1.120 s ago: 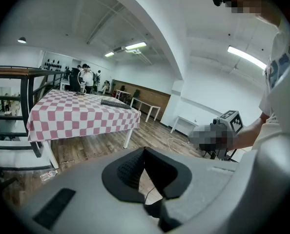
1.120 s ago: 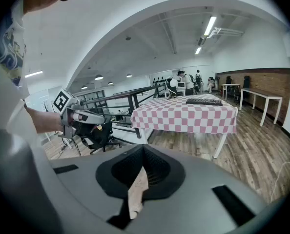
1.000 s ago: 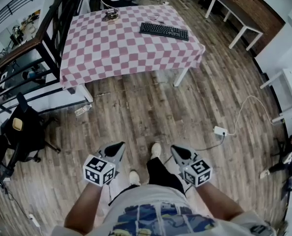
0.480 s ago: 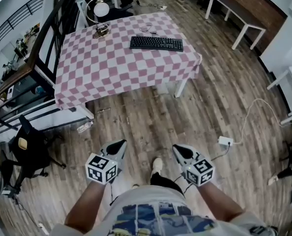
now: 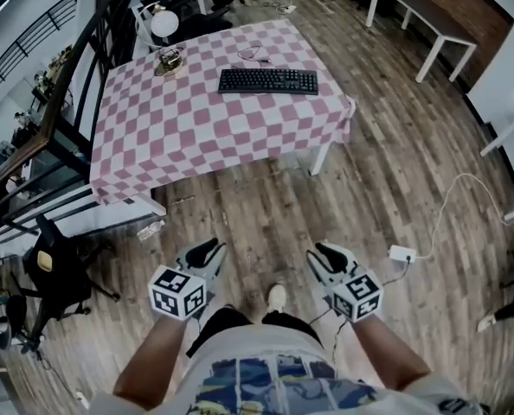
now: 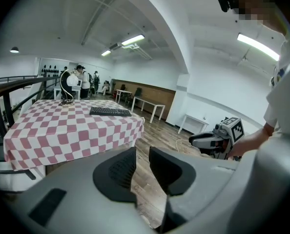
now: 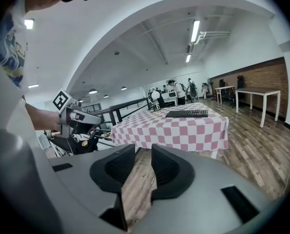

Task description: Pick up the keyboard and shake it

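A black keyboard point(image 5: 268, 80) lies flat on the far right part of a table with a pink-and-white checked cloth point(image 5: 196, 124). It also shows in the left gripper view, keyboard point(image 6: 111, 111), and in the right gripper view, keyboard point(image 7: 186, 113). Both grippers hang low over the wooden floor, well short of the table. My left gripper point(image 5: 207, 251) and my right gripper point(image 5: 328, 253) point toward the table. The jaws of both are opening, with a narrow gap and nothing between them.
A lamp point(image 5: 163, 24) and a small object point(image 5: 168, 60) stand at the table's far left corner. A dark railing point(image 5: 58, 119) runs along the left. A black chair point(image 5: 54, 262) sits at left. A white power strip point(image 5: 401, 253) with cable lies on the floor at right.
The table and keyboard have drawn nearer in the head view as the person walks forward. Both grippers' jaws have parted slightly.
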Available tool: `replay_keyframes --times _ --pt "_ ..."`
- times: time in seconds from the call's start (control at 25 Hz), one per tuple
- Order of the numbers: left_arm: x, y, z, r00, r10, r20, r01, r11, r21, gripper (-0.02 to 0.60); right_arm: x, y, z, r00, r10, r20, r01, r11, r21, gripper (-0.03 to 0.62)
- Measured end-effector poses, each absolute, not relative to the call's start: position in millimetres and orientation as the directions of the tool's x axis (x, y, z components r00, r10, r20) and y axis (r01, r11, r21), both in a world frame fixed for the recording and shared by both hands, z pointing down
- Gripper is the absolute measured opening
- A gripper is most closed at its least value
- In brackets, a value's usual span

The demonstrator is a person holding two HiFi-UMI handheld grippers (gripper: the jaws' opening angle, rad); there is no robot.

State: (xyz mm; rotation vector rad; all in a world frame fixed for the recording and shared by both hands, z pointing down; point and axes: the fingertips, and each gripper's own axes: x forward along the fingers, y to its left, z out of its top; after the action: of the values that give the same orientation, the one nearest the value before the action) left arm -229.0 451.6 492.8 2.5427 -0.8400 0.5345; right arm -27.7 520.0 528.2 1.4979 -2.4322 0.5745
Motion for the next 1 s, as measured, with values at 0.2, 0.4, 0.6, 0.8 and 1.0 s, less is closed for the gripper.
replay_keyframes --times 0.2,0.4,0.6,0.8,1.0 --pt "-219.7 425.6 493.3 0.746 -0.474 0.468 -0.631 -0.729 0.267 0.084 -7.4 496.1 529.5 -0.43 -0.806 0.407 -0.903 0.374 -0.211 0.104" --pt "-215.9 384.7 500.0 0.751 -0.478 0.455 -0.632 -0.72 0.287 0.084 1.1 460.0 536.2 -0.421 -0.804 0.419 -0.907 0.374 -0.194 0.104" --pt "-207.1 320.1 508.3 0.767 -0.466 0.442 -0.617 -0.725 0.306 0.087 16.6 411.6 532.1 -0.383 -0.818 0.429 -0.924 0.349 -0.158 0.107" --pt "-188.1 240.8 507.4 0.789 -0.43 0.439 -0.581 -0.755 0.305 0.095 34.5 352.2 533.8 -0.326 -0.817 0.476 -0.945 0.285 -0.157 0.11" --pt "-179.2 167.2 506.3 0.814 -0.383 0.436 -0.536 -0.786 0.309 0.104 34.9 283.1 535.9 -0.295 -0.827 0.479 -0.955 0.24 -0.175 0.109"
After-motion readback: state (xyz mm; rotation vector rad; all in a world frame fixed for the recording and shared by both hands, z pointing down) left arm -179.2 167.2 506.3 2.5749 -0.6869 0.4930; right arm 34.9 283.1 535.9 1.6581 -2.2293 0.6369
